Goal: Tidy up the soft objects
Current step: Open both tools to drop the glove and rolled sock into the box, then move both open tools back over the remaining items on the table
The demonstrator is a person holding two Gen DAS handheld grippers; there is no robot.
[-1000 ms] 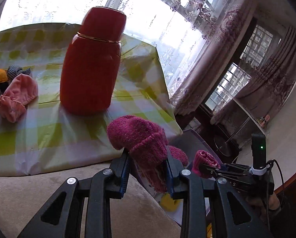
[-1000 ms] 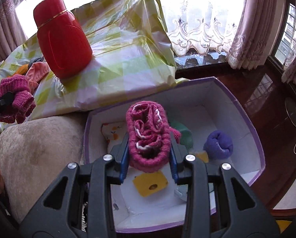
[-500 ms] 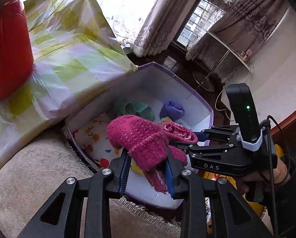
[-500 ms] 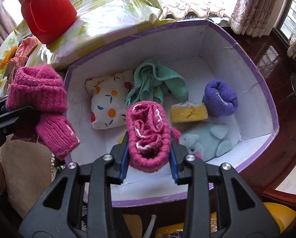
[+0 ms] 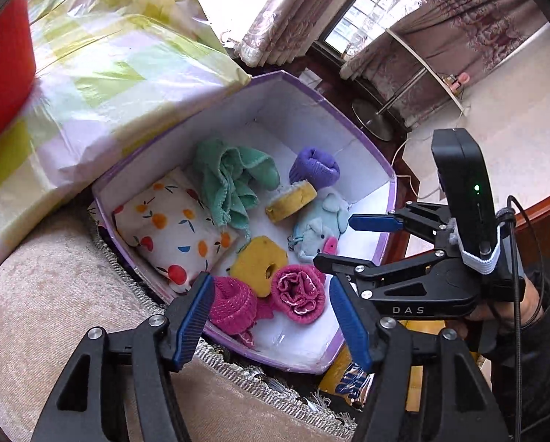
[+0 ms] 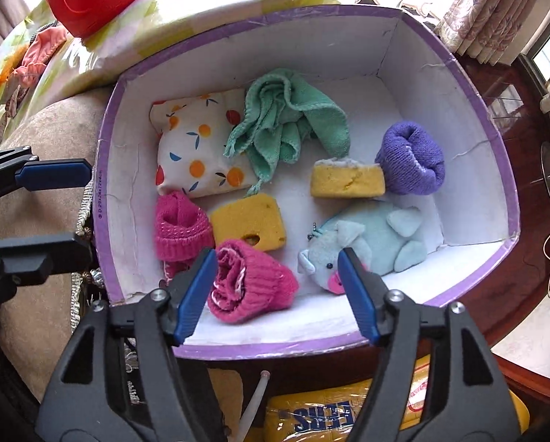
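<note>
both pink knit socks (image 6: 251,280) dropped from the fingers since earlier, now lying inside the purple box (image 6: 503,169) by its near rim. left gripper (image 5: 271,316) and right gripper (image 6: 277,291) opening, empty, above it.

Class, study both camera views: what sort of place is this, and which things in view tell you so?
Most likely a lived-in room of a home, perhaps a sitting room. Patterned curtains hang at the windows, a plush upholstered seat sits in front, and a purple-rimmed box holds socks and a stuffed toy.
</note>
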